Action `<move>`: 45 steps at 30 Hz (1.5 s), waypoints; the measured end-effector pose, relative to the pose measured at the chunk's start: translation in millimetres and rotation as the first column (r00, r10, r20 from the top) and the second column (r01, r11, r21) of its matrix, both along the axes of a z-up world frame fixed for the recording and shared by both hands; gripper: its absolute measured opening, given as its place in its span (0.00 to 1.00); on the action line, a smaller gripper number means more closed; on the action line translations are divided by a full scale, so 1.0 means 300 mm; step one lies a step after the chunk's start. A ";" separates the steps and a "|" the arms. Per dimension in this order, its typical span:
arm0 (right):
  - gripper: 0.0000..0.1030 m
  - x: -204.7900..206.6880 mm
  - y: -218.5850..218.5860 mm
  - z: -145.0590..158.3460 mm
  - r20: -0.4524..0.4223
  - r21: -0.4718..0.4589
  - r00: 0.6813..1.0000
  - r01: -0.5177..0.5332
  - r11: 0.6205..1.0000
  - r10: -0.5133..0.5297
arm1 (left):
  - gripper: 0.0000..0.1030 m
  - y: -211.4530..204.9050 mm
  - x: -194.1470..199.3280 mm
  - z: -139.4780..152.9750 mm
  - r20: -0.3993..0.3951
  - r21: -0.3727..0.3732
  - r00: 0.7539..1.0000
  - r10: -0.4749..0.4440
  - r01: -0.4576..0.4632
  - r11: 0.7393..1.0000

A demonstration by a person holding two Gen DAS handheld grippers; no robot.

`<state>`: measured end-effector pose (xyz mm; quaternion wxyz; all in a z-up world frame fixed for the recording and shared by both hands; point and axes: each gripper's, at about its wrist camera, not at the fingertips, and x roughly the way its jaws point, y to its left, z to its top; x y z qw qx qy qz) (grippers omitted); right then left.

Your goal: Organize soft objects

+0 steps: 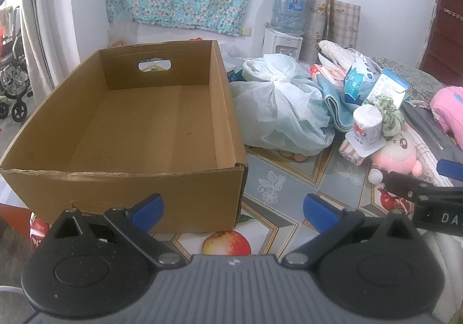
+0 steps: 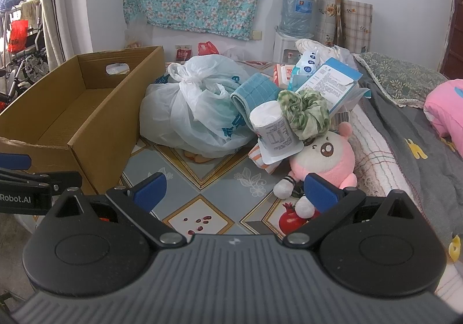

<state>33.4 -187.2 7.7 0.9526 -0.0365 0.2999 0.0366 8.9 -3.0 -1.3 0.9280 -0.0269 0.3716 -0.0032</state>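
We have an empty cardboard box (image 1: 144, 121) standing on the patterned cloth (image 2: 202, 179), its open top facing up, and we take it as the place where the soft things are meant to go; nothing lies in it yet. Just beside its right wall sits the pile to be sorted: a knotted white plastic bag (image 2: 196, 109), a folded blue towel (image 2: 254, 92), a wrapped paper roll (image 2: 272, 127) leaning on a green scrunchie (image 2: 306, 112), and at the near edge a pink plush toy (image 2: 327, 159). We keep our left gripper (image 1: 233, 212) low in front of the box's near right corner, fingers spread wide, holding and touching nothing. Our right gripper (image 2: 235, 190) is likewise spread wide and empty, aimed at the plush toy, whose white foot shows right beside the right fingertip; we cannot tell whether they touch. We judge the toy the likely first pick, being nearest and unburied.
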 end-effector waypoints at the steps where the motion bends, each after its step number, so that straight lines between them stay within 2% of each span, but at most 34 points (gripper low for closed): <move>1: 0.99 0.000 0.000 0.000 0.001 0.000 1.000 0.000 1.000 0.000 | 1.00 0.000 0.000 0.000 0.000 0.000 1.000 0.001 -0.001 1.000; 33: 0.99 0.005 0.018 -0.003 -0.006 -0.017 1.000 -0.013 1.000 0.013 | 1.00 0.006 -0.002 -0.003 0.005 0.015 1.000 0.010 -0.010 1.000; 41: 0.99 -0.025 -0.109 -0.039 0.021 0.049 0.998 0.060 0.997 -0.061 | 1.00 -0.075 -0.040 0.040 0.066 0.065 0.995 -0.069 0.065 0.996; 45: 0.99 -0.055 -0.211 -0.052 0.081 0.076 0.988 0.122 0.990 -0.128 | 1.00 -0.156 -0.032 0.067 0.083 0.082 0.986 -0.145 0.138 0.987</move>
